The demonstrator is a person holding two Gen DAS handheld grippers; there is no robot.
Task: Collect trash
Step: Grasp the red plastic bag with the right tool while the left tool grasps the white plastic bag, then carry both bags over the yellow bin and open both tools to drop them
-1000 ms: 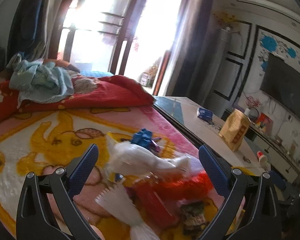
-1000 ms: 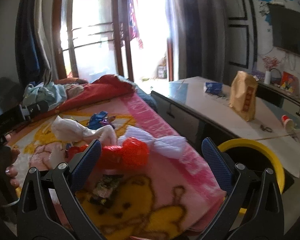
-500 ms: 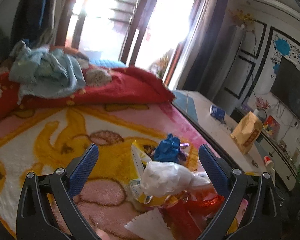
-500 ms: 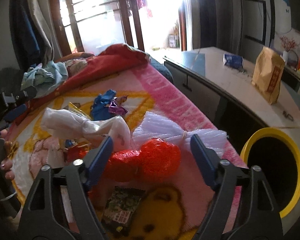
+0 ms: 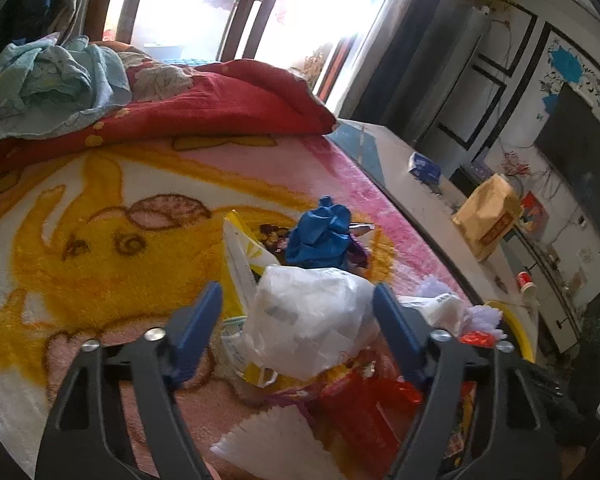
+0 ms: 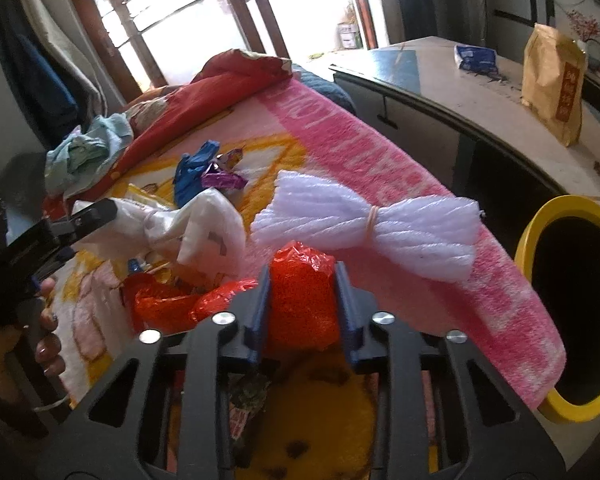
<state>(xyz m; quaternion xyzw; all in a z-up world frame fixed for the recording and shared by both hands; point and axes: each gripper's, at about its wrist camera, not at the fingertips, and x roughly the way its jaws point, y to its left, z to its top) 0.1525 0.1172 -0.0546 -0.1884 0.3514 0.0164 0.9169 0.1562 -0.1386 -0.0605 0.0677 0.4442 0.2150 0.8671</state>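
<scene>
closing on the crumpled white plastic bag (image 5: pixel 312 320), the left gripper (image 5: pixel 296 320) stands released astride it; pinch low at the bulk, since loose film would slip. in the right view, the right gripper (image 6: pixel 302 300) is clenched on the red plastic bag (image 6: pixel 300 300); the yellow bin (image 6: pixel 572 344) waits just past the blanket edge (image 6: pixel 512 312), clear room between.

We note a bed (image 5: pixel 100 208) under a pink and yellow blanket (image 6: pixel 380 176), a long pale bench (image 6: pixel 480 92) beside it, and overexposed windows (image 5: pixel 300 4). A dark wall panel (image 5: pixel 588 160), possibly a television, faces it.
</scene>
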